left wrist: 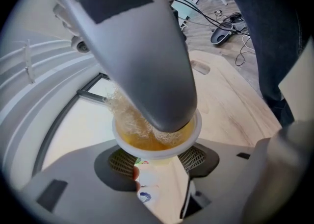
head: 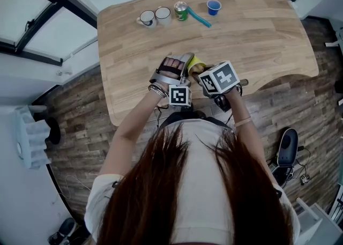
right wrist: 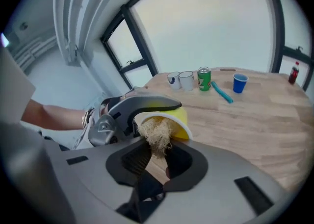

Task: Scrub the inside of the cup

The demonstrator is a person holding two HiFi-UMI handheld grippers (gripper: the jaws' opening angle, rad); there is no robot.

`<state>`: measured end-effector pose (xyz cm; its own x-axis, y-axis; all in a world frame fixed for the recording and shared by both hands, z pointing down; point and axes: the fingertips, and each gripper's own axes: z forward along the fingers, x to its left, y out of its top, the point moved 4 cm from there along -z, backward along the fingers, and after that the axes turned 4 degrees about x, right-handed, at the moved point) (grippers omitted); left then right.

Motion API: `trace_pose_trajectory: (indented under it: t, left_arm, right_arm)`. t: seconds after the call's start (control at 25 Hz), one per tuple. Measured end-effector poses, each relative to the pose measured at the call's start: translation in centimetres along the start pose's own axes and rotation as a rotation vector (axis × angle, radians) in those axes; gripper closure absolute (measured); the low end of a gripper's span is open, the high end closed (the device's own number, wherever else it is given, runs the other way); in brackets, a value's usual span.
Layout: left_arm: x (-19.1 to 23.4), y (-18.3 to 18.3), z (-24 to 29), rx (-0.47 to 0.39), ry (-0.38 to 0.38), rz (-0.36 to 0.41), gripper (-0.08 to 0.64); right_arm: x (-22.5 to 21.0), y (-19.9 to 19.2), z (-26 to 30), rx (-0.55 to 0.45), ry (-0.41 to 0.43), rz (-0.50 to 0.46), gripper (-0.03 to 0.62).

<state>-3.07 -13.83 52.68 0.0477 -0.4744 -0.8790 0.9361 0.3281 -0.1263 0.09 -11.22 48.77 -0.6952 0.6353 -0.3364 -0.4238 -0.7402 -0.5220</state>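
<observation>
**Scrubber held inside the cup**

The yellow cup (left wrist: 147,150) is clamped in the left claw (left wrist: 157,158), at the 6 o'clock edge of the worktop (head: 257,40) in the head view. A straw-coloured fibre scrubber (right wrist: 156,135) is gripped by the closed right claw (right wrist: 157,158) and is set into the cup's mouth.

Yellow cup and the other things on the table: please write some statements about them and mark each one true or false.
1. The left gripper holds the yellow cup. True.
2. The right gripper is empty. False: it grips a fibrous scrubber, pushed into the cup's mouth.
3. The green can stands upright next to a white mug. True.
4. The blue cup lies on its side. False: it stands upright.
</observation>
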Motion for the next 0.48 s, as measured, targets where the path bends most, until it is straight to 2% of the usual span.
trace_pose_trajectory:
  t: [0.24,0.48]
  left_arm:
    - [0.7,-0.3,-0.1,0.023,0.044,-0.051,0.307]
    - [1.3,-0.5,0.0,0.035,0.069,-0.069,0.307]
  right_arm:
    - [-0.5,0.4,-0.4,-0.119,0.215,0.306,0.5]
    - [-1.0,0.5,-0.7,-0.205,0.375,0.518,0.501]
